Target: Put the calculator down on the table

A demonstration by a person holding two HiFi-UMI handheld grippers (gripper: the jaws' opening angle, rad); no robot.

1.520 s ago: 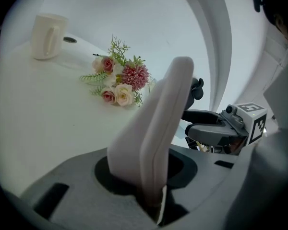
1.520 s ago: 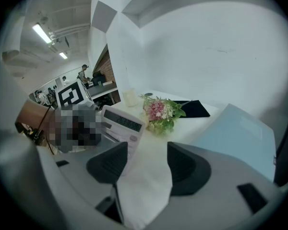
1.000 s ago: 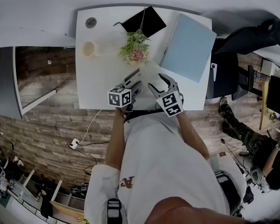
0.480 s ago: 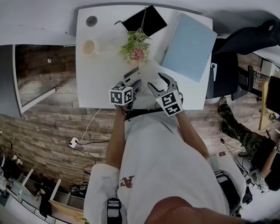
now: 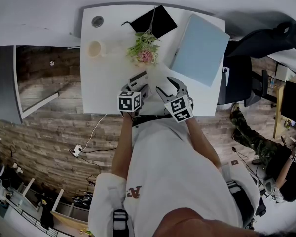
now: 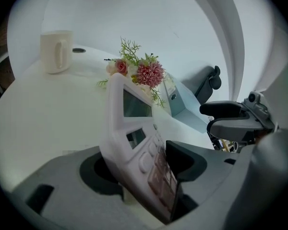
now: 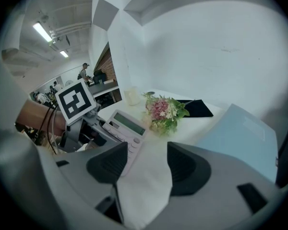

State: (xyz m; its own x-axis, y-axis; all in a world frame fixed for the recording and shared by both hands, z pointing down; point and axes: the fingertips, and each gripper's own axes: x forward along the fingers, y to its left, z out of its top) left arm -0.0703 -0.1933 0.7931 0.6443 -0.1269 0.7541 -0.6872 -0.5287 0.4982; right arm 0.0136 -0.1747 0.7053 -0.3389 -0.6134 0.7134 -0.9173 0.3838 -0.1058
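Calculator (image 6: 134, 128) between opening jaws of left tool (image 5: 140, 89), near table (image 5: 101, 85) front edge; right tool (image 7: 144, 164) spread, empty.

Calculator (image 6: 134, 133): pale grey plastic shell, smooth with a slight sheen. Display window glossy. Keys matt, the lower ones darker and brownish.
Table (image 5: 101, 90): white top, smooth, matt, laminate look.
Mug (image 6: 56, 51): cream, smooth, ceramic-looking, soft gloss.
Flowers (image 5: 144, 49): pink heads and green fronds, fabric or plastic, can't tell which.
Folder (image 5: 201, 46): light blue cover, smooth, flat matt.
Pad (image 5: 153, 21): black, matt.
Right gripper (image 7: 141, 164): matt grey plastic body, darker pads with a rubbery look.
Marker cube (image 5: 180, 108): flat black-and-white print, matt.
Floor (image 5: 49, 132): wood-look planks, rough grain, uneven tone.
Shirt (image 5: 172, 167): white cloth, soft, matt.
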